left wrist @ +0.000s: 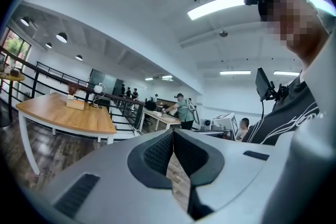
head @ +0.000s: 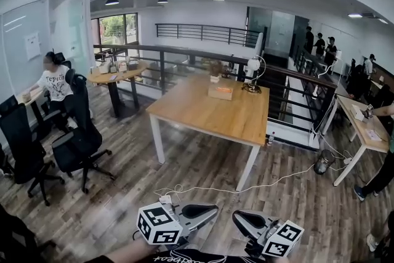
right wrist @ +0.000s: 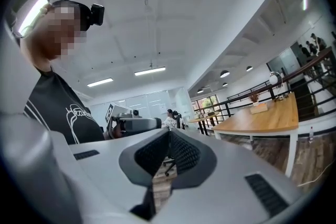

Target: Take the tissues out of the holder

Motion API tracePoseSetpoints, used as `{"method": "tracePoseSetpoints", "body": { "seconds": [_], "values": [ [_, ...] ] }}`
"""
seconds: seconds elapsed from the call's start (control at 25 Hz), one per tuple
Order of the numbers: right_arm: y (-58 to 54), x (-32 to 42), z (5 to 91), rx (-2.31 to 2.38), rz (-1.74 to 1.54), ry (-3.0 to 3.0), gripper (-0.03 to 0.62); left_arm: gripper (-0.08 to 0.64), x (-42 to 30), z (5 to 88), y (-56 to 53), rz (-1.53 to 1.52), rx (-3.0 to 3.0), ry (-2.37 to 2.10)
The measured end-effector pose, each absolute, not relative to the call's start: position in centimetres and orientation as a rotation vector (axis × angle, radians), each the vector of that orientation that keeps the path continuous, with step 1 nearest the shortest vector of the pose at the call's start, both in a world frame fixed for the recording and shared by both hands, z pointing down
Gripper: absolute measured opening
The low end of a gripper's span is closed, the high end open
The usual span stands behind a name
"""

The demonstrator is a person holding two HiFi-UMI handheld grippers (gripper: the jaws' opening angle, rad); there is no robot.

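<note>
You hold 2: left gripper (head: 215,210) and right gripper (head: 236,216). Ahead of them stand 1 wooden table (head: 197,109) bearing 1 tissue holder (head: 220,92), and to their left 2 empty black chairs (head: 79,133).

Wooden table (head: 203,115) with white legs stands on plank floor (head: 191,163). Tissue holder (head: 220,92), low wooden box, at 12 o'clock from tabletop middle. Small plant (head: 215,69) just beyond it, at far edge. White fan (head: 252,74) at 1 o'clock. White cable (head: 209,190) on floor at 6 o'clock.
</note>
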State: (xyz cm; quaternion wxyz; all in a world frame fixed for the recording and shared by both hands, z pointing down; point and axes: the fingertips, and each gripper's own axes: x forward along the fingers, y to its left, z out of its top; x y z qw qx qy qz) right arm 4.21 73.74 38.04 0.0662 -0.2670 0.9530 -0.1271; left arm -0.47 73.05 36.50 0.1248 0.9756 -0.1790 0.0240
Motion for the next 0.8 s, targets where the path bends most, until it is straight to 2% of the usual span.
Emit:
{"method": "tracePoseSetpoints", "body": {
  "seconds": [0.44, 0.8],
  "values": [
    [70.1, 3.8, 39.7, -0.787, -0.462, 2.855, 0.021, 0.014, -1.2, 38.2, 70.0, 0.106, 2.825, -0.569],
    [61.2, 1.6, 40.9, -0.707, -0.531, 2.862, 0.021, 0.014, -3.2, 39.9, 60.9, 0.108, 2.804, -0.564]
  ]
}}
